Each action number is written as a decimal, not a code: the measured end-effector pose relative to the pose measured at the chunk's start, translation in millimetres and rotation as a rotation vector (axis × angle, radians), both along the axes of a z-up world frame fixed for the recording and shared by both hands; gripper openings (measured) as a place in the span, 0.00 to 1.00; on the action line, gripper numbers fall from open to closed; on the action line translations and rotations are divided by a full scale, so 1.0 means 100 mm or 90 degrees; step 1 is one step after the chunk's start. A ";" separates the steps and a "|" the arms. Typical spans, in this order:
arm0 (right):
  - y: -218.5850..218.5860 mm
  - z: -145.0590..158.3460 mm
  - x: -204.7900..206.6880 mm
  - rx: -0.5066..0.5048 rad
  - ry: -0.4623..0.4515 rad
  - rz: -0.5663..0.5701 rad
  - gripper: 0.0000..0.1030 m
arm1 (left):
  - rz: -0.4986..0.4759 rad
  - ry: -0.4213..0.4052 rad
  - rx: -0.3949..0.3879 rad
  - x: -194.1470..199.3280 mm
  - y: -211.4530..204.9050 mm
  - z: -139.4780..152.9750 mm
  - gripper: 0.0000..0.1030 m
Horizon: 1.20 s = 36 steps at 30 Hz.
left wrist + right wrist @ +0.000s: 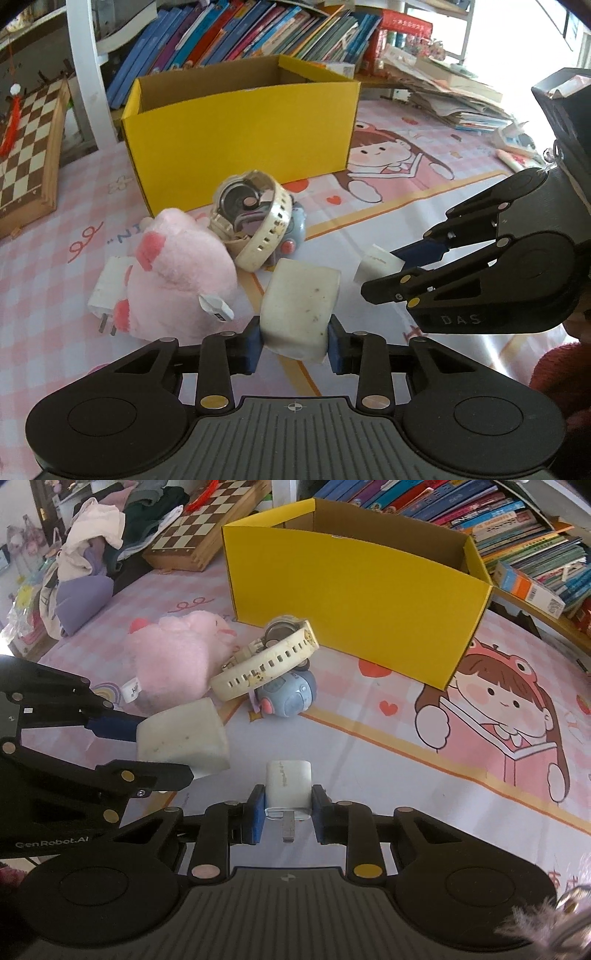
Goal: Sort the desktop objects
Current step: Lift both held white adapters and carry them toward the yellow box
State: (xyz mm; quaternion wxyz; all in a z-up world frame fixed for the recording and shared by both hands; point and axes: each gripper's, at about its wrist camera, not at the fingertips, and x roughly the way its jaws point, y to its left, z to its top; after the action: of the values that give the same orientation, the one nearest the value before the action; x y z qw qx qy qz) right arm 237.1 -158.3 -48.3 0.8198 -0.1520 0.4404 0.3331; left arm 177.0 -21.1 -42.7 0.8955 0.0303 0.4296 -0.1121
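Left wrist view: the left gripper [294,341] is seen at 6 o'clock, its blue pads pressed on both sides of a white sponge [300,312], which is held clear of the mat [424,221].
Right wrist view: the right gripper [288,814] is seen at 6 o'clock, its blue pads clamped on the sides of a white charger [288,788], whose metal prongs point back toward the camera.
Right gripper, from the left wrist: it is seen at 3 o'clock [384,275], with the charger [375,263] at its tips.
Left gripper, from the right wrist: it is seen at 9 o'clock [162,753], with the sponge [183,738] between its fingers.
Box: a yellow cardboard box [240,147] stands open-topped at 12 o'clock on the mat; only its brown inner walls are shown, and what lies inside cannot be told from either view [354,587].
Pile: a pink plush [177,284] lies at 9 o'clock of the sponge, with a second white plug [107,288] partly under it.
Watch: a cream watch [258,221] rests on a blue toy [291,232], just in front of the box, touching the plush.
Watch, right wrist: it is seen at 12 o'clock of the charger [266,664], with the toy [288,698] under it and the plush [173,657] at 10 o'clock.
Surroundings: books [240,33] are stacked behind the box, and a chessboard [26,147] lies at 9 o'clock at the mat's edge.
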 end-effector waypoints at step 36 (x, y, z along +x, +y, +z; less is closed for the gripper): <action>-0.40 0.38 -0.52 0.058 -0.016 -0.138 0.23 | -0.072 -0.105 -0.034 -0.43 -0.01 0.52 0.30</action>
State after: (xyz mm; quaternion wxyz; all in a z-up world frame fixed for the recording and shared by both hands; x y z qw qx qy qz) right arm 185.1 -198.7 -10.0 0.8627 -0.0703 0.4281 0.2600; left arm 134.4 -21.7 8.8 0.9206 0.0398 0.3488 -0.1710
